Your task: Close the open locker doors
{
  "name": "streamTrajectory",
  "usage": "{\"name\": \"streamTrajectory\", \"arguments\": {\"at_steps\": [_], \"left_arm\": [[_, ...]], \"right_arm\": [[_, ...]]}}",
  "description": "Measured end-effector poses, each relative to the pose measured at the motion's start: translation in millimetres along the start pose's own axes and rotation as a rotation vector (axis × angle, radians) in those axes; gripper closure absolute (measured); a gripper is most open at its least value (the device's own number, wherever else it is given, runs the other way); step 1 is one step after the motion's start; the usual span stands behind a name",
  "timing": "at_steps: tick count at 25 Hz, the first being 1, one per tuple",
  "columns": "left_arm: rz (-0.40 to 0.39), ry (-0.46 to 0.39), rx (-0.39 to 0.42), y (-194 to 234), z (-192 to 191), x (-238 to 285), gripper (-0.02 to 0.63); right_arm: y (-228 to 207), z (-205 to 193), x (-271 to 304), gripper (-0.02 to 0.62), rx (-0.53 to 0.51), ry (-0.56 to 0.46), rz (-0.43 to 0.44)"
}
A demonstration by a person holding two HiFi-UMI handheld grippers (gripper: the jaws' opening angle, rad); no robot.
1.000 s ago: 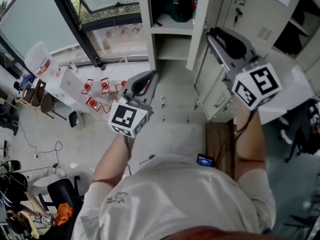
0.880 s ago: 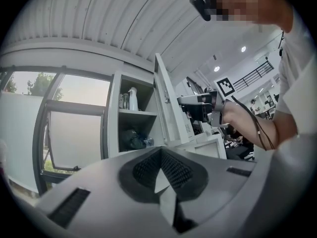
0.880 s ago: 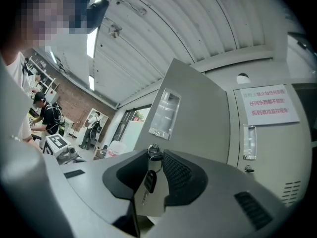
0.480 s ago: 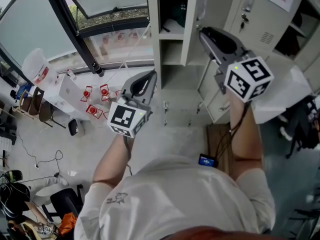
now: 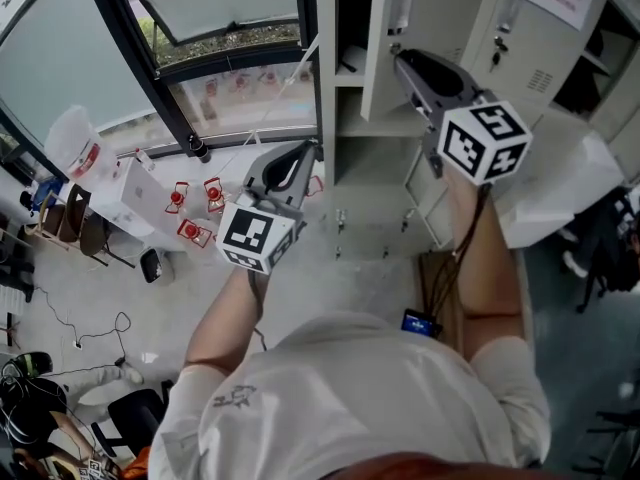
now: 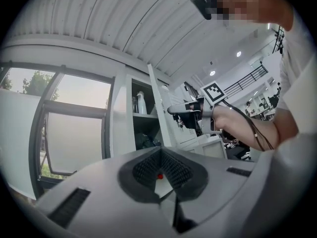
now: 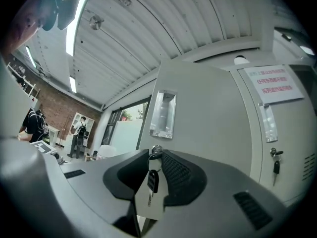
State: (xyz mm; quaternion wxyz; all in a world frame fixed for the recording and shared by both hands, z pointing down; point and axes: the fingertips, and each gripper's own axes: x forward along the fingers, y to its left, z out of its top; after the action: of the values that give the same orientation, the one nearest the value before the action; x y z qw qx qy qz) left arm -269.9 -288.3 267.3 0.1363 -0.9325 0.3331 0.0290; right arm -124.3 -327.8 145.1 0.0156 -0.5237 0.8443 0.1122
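Right gripper (image 7: 154, 151), jaws just narrowing yet apart around key (image 7: 152, 181): best pressed squarely, steadily on door (image 7: 213, 113); left gripper (image 6: 161, 151) jaws together.

grippers 2 — left gripper (image 5: 303, 154), right gripper (image 5: 403, 58) | marker cubes 2 (image 5: 258, 238) (image 5: 484, 140) | open door 1 (image 5: 375, 68) | keys in locks 2 (image 7: 153, 180) (image 7: 276, 167) | printed notice 1 (image 7: 273, 83) | label holders 2 (image 7: 163, 114) (image 7: 268, 123) | ceiling lights 2 (image 7: 79, 14) (image 7: 73, 85) — people far off 2 (image 7: 35, 125) (image 7: 79, 131)

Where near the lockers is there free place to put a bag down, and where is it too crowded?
The grey floor before the open locker, left of the brown board, is bare. The compartment under the locker's shelf also looks empty. Further left, around the red objects and the chairs, it is crowded.
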Motion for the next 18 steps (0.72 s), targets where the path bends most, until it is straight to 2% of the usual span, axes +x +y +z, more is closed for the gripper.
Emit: {"name": "streamTrajectory", "arguments": {"at_steps": [18], "left_arm": [[-0.001, -0.007, -0.011, 36, -6, -15, 0.606]], "right_arm": [[-12, -13, 72, 0.511, -0.019, 0.024, -0.107]]}}
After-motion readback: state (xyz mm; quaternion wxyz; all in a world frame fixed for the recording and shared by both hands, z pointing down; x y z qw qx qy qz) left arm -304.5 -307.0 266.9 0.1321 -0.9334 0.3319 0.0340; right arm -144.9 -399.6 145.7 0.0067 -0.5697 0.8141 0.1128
